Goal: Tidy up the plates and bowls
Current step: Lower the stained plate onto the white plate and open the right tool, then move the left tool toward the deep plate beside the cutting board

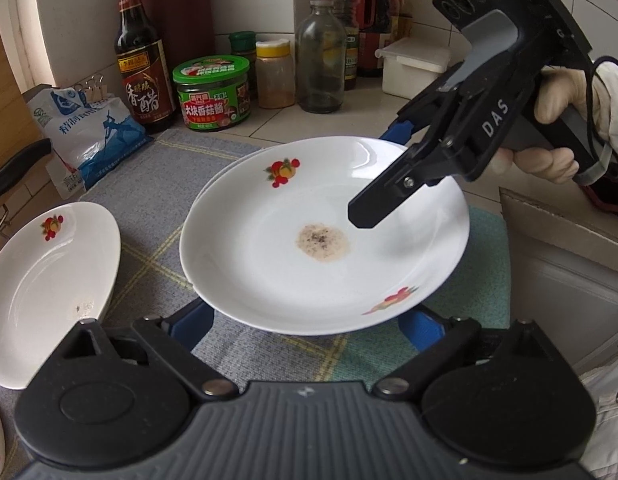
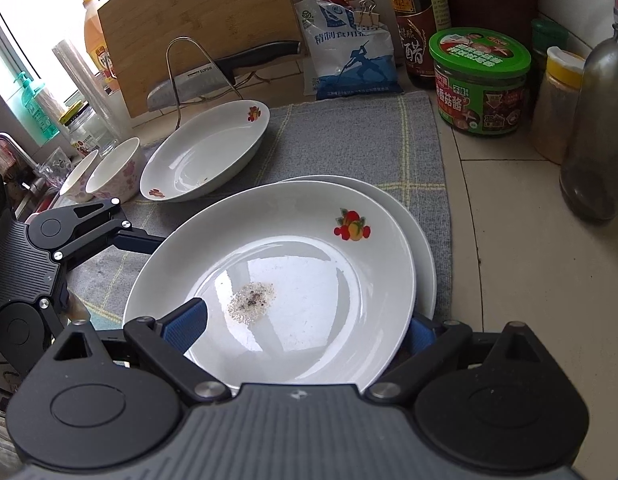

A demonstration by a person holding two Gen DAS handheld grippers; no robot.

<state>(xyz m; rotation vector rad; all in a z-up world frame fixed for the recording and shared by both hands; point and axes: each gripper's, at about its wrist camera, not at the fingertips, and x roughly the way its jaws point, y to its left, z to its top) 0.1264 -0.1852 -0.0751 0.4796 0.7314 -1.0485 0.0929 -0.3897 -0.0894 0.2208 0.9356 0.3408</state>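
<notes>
A white plate (image 1: pixel 325 236) printed with fruit sprigs sits on top of a second white plate (image 2: pixel 423 220), whose rim shows just beyond it, on a grey checked mat (image 1: pixel 149 264) on a kitchen counter. A small patch of speckled residue (image 1: pixel 323 243) lies at the centre of the top plate. The top plate looks slightly tilted over the one beneath.

The right gripper (image 2: pixel 305 332) has one blue-padded finger over the plate's inner face and the other below its rim, the jaws narrowed around the edge; whether they are pinching it firmly I cannot tell. The left gripper (image 1: pixel 309 324) has its blue pads spread wide, both below the plate's near rim and not closed on it.

Beside the stacked plates lies an oval white dish (image 2: pixel 207 152), apart from them, its long axis running from near the bowls toward the back of the counter. It holds nothing but a faint smear. Next to it stand two floral bowls (image 2: pixel 109 170), touching each other; their insides are hidden.

Along the wall stand a dark vinegar bottle (image 1: pixel 143 68), a green-lidded jar of sauce (image 1: pixel 213 92), a yellow-capped spice jar (image 1: pixel 273 74), a nearly empty glass bottle (image 1: pixel 321 60) and a blue and white bag of salt (image 1: pixel 89 128).
</notes>
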